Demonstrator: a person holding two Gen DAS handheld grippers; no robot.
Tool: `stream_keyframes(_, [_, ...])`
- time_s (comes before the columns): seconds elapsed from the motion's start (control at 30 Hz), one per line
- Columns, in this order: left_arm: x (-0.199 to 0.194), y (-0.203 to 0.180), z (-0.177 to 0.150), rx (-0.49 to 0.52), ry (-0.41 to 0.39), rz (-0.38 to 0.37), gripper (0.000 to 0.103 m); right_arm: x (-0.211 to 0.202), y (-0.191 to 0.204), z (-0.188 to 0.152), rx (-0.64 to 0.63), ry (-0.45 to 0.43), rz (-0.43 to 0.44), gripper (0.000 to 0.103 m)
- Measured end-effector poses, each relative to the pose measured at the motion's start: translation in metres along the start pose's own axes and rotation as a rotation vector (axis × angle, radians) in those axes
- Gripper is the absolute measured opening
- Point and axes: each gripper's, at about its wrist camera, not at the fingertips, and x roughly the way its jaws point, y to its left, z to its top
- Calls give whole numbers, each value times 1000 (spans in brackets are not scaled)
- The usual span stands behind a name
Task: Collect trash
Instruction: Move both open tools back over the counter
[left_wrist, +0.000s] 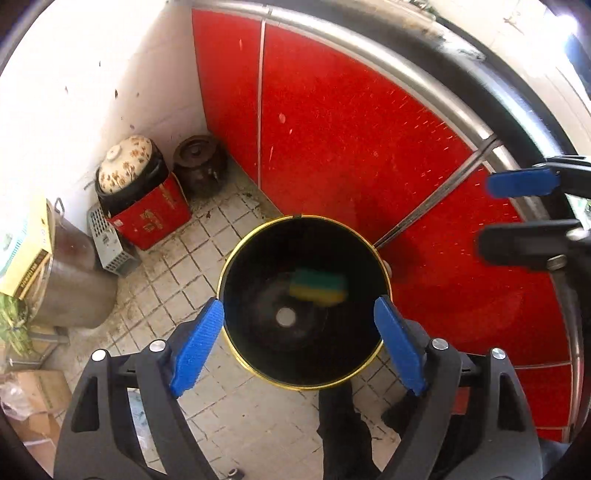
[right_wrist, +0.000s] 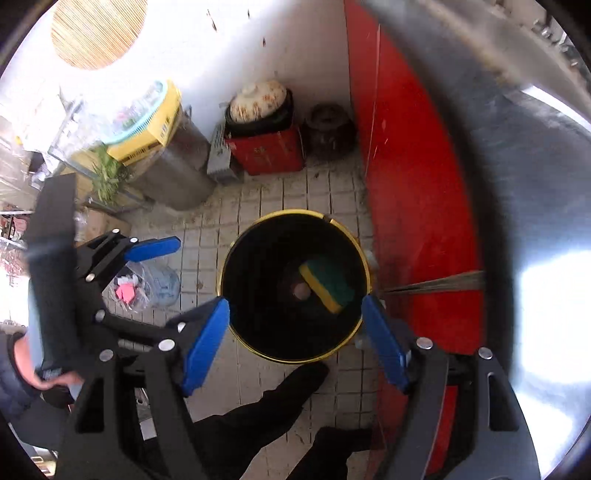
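**Sponge inside the black bin**

A black round trash bin (left_wrist: 303, 301) with a thin yellow rim stands upright and open on the tiled floor, close beside the red cabinet front (left_wrist: 351, 122). Inside it is a yellow-and-green sponge (left_wrist: 319, 287) (blurred in the left wrist view), tilted, lying toward the bin's cabinet-side wall beside a pale round spot at the bottom's centre.

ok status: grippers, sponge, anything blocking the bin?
Left hand-held gripper open, empty, above bin. Right hand-held gripper open, empty, also over it. Sponge inside the bin, blurred in left view. Nothing across the bin mouth.
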Motion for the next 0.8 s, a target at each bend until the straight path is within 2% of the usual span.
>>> stream_keyframes(0.17, [-58,-38,13,113,-63,51,93,-106,-36,-45,104,-153,-67,91])
stream_keyframes(0.2, [-69,-49,18,134,-76,47,96,-127,-45,-58,141,-183,-90,94])
stream_keyframes(0.33, [-112,-118,41,259,-110,6,96,-206,-89,-120,322,-288,-211,95])
stream_keyframes(0.5, [-145,-233,65,453,-172,-135,96,-293,-142,-220,593,-375,-395,95])
stream_keyframes(0.6, [-163,-319,69,602,-197,-251,96,-333,-166,-283,744,-425,-497,95])
stream_keyframes(0.7, [-179,-390,58,722,-201,-320,96,-367,-181,-342,875,-457,-583,95])
stream_keyframes(0.8, [-189,-441,35,808,-195,-374,96,-392,-189,-394,988,-480,-640,95])
